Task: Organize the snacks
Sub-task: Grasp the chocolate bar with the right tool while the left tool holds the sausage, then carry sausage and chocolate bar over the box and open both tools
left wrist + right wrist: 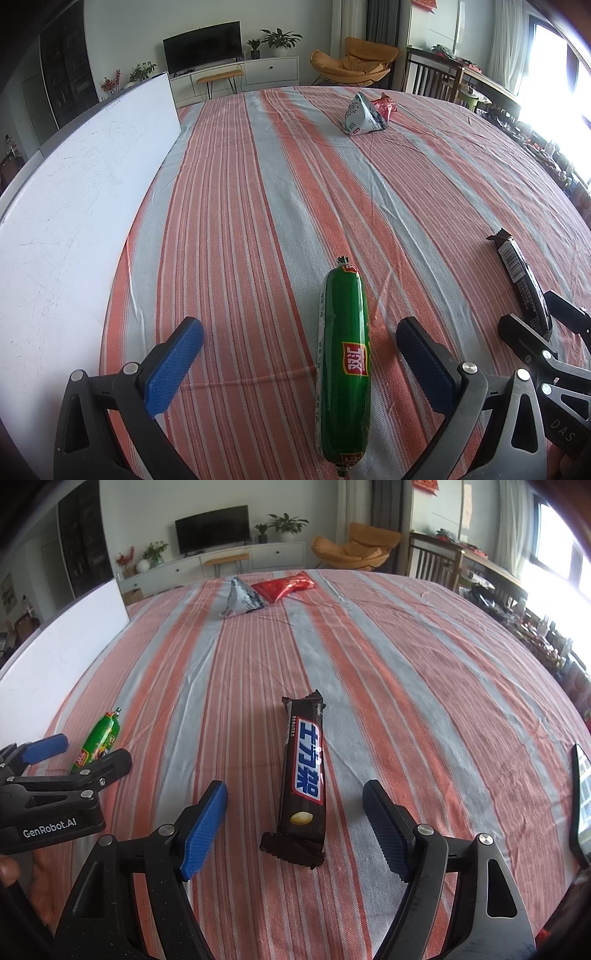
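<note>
Here you work over a striped tablecloth (406, 672) in a living room. You have 4 snacks: 1 green sausage (343, 365) between your spread left gripper (300, 343), 1 chocolate bar (304, 779) between your spread right gripper (295, 806), and 2 far pouches, 1 grey (242, 598), 1 seemingly red (284, 587).

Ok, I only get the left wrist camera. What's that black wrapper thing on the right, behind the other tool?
Observer: It's a chocolate bar. The dark brown wrapper has a blue and white label and a peanut picture on the front.
Operator: Is the right tool grabbing it?
Observer: No. The right tool is open, and the bar lies between its fingers without touching them.
Operator: And the red bit behind the grey packet?
Observer: That's a flat red snack packet, lying just behind the grey triangular packet.
</note>
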Tool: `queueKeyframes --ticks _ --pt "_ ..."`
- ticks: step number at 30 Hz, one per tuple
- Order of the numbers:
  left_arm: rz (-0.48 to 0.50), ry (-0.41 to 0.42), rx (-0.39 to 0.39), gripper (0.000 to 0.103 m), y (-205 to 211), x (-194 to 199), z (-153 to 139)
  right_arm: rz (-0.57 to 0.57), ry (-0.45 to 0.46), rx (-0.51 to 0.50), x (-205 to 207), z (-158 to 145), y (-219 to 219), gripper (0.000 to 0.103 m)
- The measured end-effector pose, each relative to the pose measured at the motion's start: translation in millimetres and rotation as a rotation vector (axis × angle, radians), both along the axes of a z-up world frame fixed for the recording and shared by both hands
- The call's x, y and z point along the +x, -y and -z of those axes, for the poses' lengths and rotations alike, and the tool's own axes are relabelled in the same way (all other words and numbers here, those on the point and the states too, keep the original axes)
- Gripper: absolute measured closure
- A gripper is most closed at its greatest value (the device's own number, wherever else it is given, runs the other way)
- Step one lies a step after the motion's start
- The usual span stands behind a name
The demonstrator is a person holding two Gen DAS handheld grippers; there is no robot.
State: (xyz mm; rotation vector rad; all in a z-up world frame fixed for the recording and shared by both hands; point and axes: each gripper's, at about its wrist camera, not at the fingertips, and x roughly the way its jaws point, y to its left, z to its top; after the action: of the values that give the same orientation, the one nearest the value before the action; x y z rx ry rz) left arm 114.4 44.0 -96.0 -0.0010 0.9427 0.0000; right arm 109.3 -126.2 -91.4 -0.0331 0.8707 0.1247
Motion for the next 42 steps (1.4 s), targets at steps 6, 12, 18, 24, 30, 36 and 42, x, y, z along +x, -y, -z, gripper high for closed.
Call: queueKeyframes --ticks 6,12,18,24,30,36,42 --pt "0.0 0.0 0.0 0.0 0.0 -0.1 0.0 -0.001 0.0 0.003 -0.3 -0.1 0.8 0.025" --pt "0.042 -0.05 -0.008 0.0 -1.7 2.8 -1.3 0.006 -0.021 0.474 -10.1 -2.3 53.5 0.025" --pt "0.06 -0.116 -0.071 0.015 -10.7 -2.8 -9.5 0.011 -0.086 0.39 -0.1 -12.8 56.8 0.026" --pt "0.11 -0.111 -0.026 0.079 4.6 -11.3 -15.8 -0.051 -0.258 0.146 34.6 -13.0 22.4 0.073" --pt "0.065 -0.1 -0.204 0.08 -18.0 -39.4 -36.2 -0.013 -0.328 0.272 17.1 -18.1 46.5 0.085" --pt "0.076 0.0 -0.369 0.08 -46.9 -86.6 -100.7 -0.108 -0.248 0.477 -6.0 -85.4 15.7 0.085" --pt "-0.085 0.173 -0.345 0.08 -134.6 -129.2 -171.0 -0.38 -0.155 0.56 -27.0 -172.9 -93.5 0.085"
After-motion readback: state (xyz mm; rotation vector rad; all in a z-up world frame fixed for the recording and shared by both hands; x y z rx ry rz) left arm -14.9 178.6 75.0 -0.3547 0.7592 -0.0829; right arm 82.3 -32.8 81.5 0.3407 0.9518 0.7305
